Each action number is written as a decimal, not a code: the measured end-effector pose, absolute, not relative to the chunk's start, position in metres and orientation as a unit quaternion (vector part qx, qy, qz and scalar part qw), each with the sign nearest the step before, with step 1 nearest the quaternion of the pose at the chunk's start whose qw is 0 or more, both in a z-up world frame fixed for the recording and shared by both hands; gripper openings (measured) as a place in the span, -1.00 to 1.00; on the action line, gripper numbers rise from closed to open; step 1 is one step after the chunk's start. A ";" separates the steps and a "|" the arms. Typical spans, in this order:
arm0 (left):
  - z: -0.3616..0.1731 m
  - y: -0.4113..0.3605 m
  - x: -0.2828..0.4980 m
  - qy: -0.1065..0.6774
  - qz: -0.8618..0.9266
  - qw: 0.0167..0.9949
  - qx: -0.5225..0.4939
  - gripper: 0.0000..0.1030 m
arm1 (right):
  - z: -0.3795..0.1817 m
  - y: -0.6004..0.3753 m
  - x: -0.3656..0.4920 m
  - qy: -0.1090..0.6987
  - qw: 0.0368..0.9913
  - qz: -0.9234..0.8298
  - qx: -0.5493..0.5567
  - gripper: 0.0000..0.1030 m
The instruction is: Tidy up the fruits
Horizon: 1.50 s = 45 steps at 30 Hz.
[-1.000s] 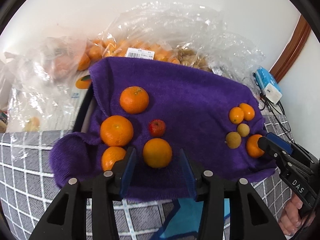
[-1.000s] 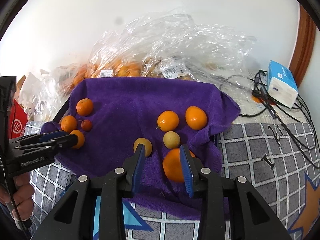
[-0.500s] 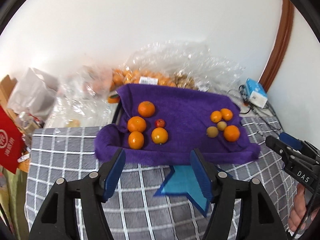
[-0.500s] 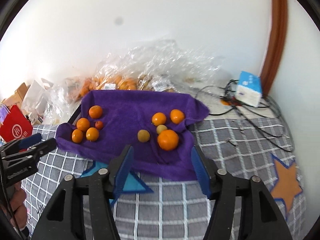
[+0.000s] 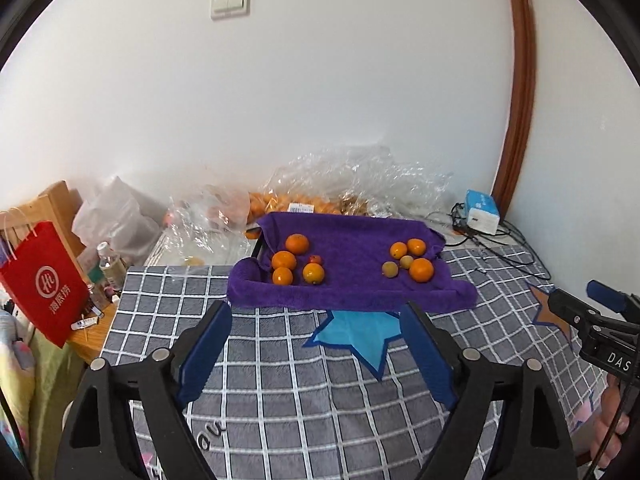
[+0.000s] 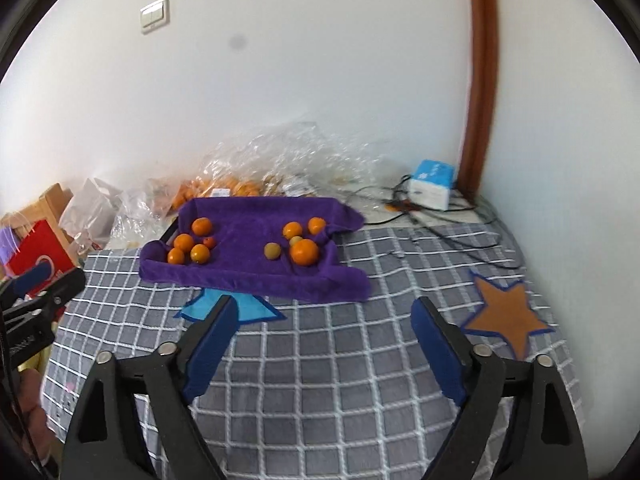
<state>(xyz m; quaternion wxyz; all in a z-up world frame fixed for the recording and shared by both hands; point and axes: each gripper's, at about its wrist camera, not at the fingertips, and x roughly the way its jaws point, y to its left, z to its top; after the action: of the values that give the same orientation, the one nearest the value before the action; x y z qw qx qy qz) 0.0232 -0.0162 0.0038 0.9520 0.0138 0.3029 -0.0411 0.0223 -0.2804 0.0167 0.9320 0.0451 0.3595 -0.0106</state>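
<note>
A purple towel (image 5: 352,280) lies on the grey checked blanket (image 5: 304,392). On its left sit several oranges (image 5: 284,260) and a small red fruit (image 5: 315,259). On its right sit oranges (image 5: 421,270) and two small yellowish fruits (image 5: 390,269). The same towel (image 6: 248,272) and large orange (image 6: 304,252) show in the right wrist view. My left gripper (image 5: 316,350) is open and empty, well back from the towel. My right gripper (image 6: 324,344) is open and empty, also back from it.
Clear plastic bags with more oranges (image 5: 288,202) lie behind the towel by the wall. A blue-white box (image 5: 482,212) and cables sit at the back right. A red paper bag (image 5: 44,280) stands left of the bed. An orange star patch (image 6: 508,316) is on the blanket.
Both grippers have pulled far back and up from the towel and opened wide. The fruits stay in two groups on the towel.
</note>
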 end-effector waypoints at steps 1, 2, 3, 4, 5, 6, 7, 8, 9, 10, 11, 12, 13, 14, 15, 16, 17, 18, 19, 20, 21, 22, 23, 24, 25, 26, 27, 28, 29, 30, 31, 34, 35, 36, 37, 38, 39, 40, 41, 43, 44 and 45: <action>0.005 -0.017 0.018 0.300 -0.043 0.953 0.014 0.74 | 0.020 -0.282 0.012 0.352 0.935 -0.015 0.042 0.83; 0.006 -0.018 0.010 0.296 -0.045 0.954 0.015 0.76 | 0.022 -0.283 0.005 0.347 0.937 -0.016 0.044 0.88; 0.007 -0.019 0.004 0.293 -0.045 0.955 0.017 0.76 | 0.024 -0.285 -0.003 0.343 0.938 -0.015 0.046 0.89; 0.009 -0.021 -0.001 0.290 -0.044 0.956 0.019 0.76 | 0.026 -0.286 -0.009 0.339 0.939 -0.015 0.049 0.90; 0.010 -0.022 -0.007 0.287 -0.042 0.957 0.019 0.76 | 0.028 -0.288 -0.019 0.335 0.941 -0.016 0.051 0.95; 0.012 -0.022 -0.014 0.283 -0.043 0.958 0.016 0.77 | 0.030 -0.289 -0.025 0.332 0.942 -0.020 0.051 0.97; 0.014 -0.022 -0.019 0.279 -0.044 0.959 0.013 0.77 | 0.032 -0.289 -0.030 0.329 0.943 -0.024 0.048 0.99; 0.015 -0.023 -0.023 0.276 -0.045 0.960 0.010 0.78 | 0.033 -0.290 -0.035 0.326 0.944 -0.027 0.045 0.99; 0.016 -0.023 -0.027 0.272 -0.044 0.961 0.008 0.79 | 0.034 -0.290 -0.040 0.323 0.945 -0.031 0.042 0.99; 0.017 -0.023 -0.030 0.269 -0.042 0.962 0.008 0.79 | 0.036 -0.291 -0.044 0.321 0.946 -0.033 0.041 0.99; 0.017 -0.023 -0.032 0.267 -0.040 0.963 0.008 0.79 | 0.037 -0.291 -0.047 0.319 0.946 -0.034 0.042 0.99; 0.017 -0.023 -0.033 0.265 -0.040 0.964 0.010 0.79 | 0.037 -0.292 -0.049 0.317 0.947 -0.035 0.044 0.99; 0.017 -0.022 -0.034 0.264 -0.038 0.964 0.011 0.79 | 0.038 -0.293 -0.051 0.316 0.947 -0.035 0.046 0.99; 0.017 -0.022 -0.035 0.264 -0.037 0.964 0.010 0.79 | 0.038 -0.293 -0.052 0.315 0.947 -0.035 0.047 0.99; 0.017 -0.021 -0.035 0.263 -0.035 0.964 0.009 0.79 | 0.038 -0.293 -0.053 0.314 0.948 -0.035 0.046 0.99; 0.017 -0.020 -0.033 0.264 -0.033 0.964 0.008 0.79 | 0.038 -0.292 -0.054 0.313 0.948 -0.036 0.045 0.99; 0.017 -0.019 -0.033 0.266 -0.032 0.964 0.008 0.79 | 0.038 -0.292 -0.054 0.313 0.948 -0.035 0.046 0.99; 0.016 -0.018 -0.032 0.267 -0.030 0.963 0.007 0.79 | 0.038 -0.292 -0.054 0.314 0.948 -0.034 0.047 0.99; 0.016 -0.017 -0.032 0.267 -0.030 0.963 0.006 0.80 | 0.037 -0.290 -0.053 0.314 0.948 -0.032 0.047 0.99; 0.015 -0.017 -0.032 0.267 -0.029 0.963 0.005 0.79 | 0.036 -0.289 -0.053 0.314 0.948 -0.032 0.046 0.99; 0.014 -0.016 -0.031 0.268 -0.027 0.963 0.005 0.79 | 0.035 -0.288 -0.052 0.315 0.948 -0.032 0.045 0.99; 0.013 -0.016 -0.031 0.269 -0.026 0.963 0.005 0.80 | 0.033 -0.287 -0.051 0.316 0.947 -0.031 0.044 0.99; 0.012 -0.015 -0.031 0.269 -0.026 0.963 0.005 0.80 | 0.032 -0.286 -0.051 0.317 0.947 -0.031 0.042 0.99; 0.011 -0.015 -0.031 0.270 -0.026 0.963 0.005 0.79 | 0.031 -0.284 -0.051 0.318 0.947 -0.030 0.041 0.99; 0.011 -0.015 -0.031 0.270 -0.025 0.962 0.006 0.80 | 0.031 -0.283 -0.051 0.318 0.947 -0.030 0.040 0.99; 0.010 -0.015 -0.032 0.270 -0.024 0.962 0.006 0.80 | 0.030 -0.282 -0.051 0.318 0.947 -0.030 0.039 0.99; 0.010 -0.014 -0.032 0.270 -0.023 0.963 0.005 0.80 | 0.030 -0.281 -0.051 0.318 0.947 -0.029 0.038 0.99; 0.010 -0.014 -0.032 0.269 -0.024 0.963 0.005 0.80 | 0.029 -0.280 -0.051 0.319 0.947 -0.029 0.037 0.99; 0.009 -0.013 -0.031 0.270 -0.025 0.963 0.003 0.80 | 0.029 -0.279 -0.050 0.319 0.947 -0.030 0.036 0.99; 0.009 -0.013 -0.031 0.271 -0.025 0.962 0.003 0.80 | 0.029 -0.278 -0.050 0.318 0.947 -0.029 0.036 0.99; 0.010 -0.013 -0.031 0.271 -0.025 0.962 0.003 0.80 | 0.029 -0.278 -0.050 0.318 0.947 -0.029 0.036 0.99; 0.010 -0.012 -0.031 0.270 -0.023 0.963 0.002 0.80 | 0.029 -0.277 -0.049 0.317 0.947 -0.030 0.036 0.99; 0.010 -0.012 -0.031 0.270 -0.024 0.963 0.003 0.80 | 0.029 -0.277 -0.050 0.317 0.947 -0.030 0.037 0.99; 0.009 -0.012 -0.031 0.269 -0.023 0.963 0.003 0.80 | 0.029 -0.277 -0.049 0.317 0.947 -0.029 0.038 0.99; 0.010 -0.012 -0.031 0.269 -0.022 0.963 0.003 0.80 | 0.028 -0.276 -0.049 0.316 0.947 -0.029 0.037 0.99; 0.009 -0.012 -0.030 0.270 -0.023 0.963 0.002 0.80 | 0.028 -0.276 -0.049 0.317 0.947 -0.030 0.036 0.99; 0.009 -0.012 -0.030 0.270 -0.024 0.962 0.002 0.80 | 0.028 -0.275 -0.049 0.317 0.947 -0.030 0.035 0.99; 0.009 -0.012 -0.031 0.270 -0.024 0.963 0.002 0.80 | 0.028 -0.275 -0.049 0.317 0.947 -0.029 0.035 0.99; 0.009 -0.012 -0.031 0.269 -0.022 0.963 0.001 0.80 | 0.028 -0.275 -0.049 0.317 0.947 -0.029 0.034 0.99; 0.009 -0.011 -0.031 0.269 -0.024 0.963 0.001 0.80 | 0.029 -0.274 -0.050 0.316 0.948 -0.029 0.033 0.99; 0.009 -0.011 -0.031 0.269 -0.025 0.963 0.001 0.80 | 0.029 -0.273 -0.050 0.315 0.948 -0.028 0.032 0.99; 0.010 -0.011 -0.030 0.270 -0.025 0.963 0.001 0.80 | 0.030 -0.273 -0.050 0.314 0.948 -0.028 0.032 0.99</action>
<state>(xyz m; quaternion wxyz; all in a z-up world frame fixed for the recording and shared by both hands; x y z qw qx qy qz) -0.0303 -0.0113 0.0098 0.9627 0.0015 0.2696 -0.0247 -0.0503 -0.2727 0.0296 0.9484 0.0316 0.3143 -0.0277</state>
